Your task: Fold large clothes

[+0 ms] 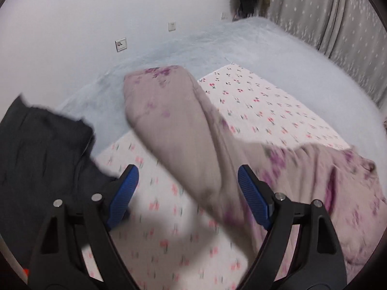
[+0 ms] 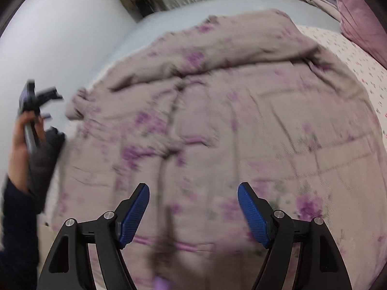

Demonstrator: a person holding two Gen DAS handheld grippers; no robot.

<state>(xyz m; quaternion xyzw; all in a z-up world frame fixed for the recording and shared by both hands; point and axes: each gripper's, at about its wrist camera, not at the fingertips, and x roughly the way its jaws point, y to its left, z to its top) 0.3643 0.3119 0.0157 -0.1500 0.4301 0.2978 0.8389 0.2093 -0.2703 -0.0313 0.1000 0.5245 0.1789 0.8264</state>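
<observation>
A large mauve garment with purple flower print (image 2: 217,125) lies spread over the bed. One sleeve of it (image 1: 174,125) stretches across the cherry-print sheet (image 1: 261,101) in the left wrist view. My left gripper (image 1: 187,176) is open and empty, hovering above the sleeve and sheet. My right gripper (image 2: 193,193) is open and empty above the garment's body. The left gripper also shows at the left edge of the right wrist view (image 2: 36,104), held in a hand.
A dark grey garment (image 1: 41,149) lies at the left on the bed. A pale blue fuzzy blanket (image 1: 241,46) covers the far bed. A white wall (image 1: 84,12) with sockets is behind. Grey curtains (image 1: 338,19) hang right. Pink pillows (image 2: 358,12) sit far right.
</observation>
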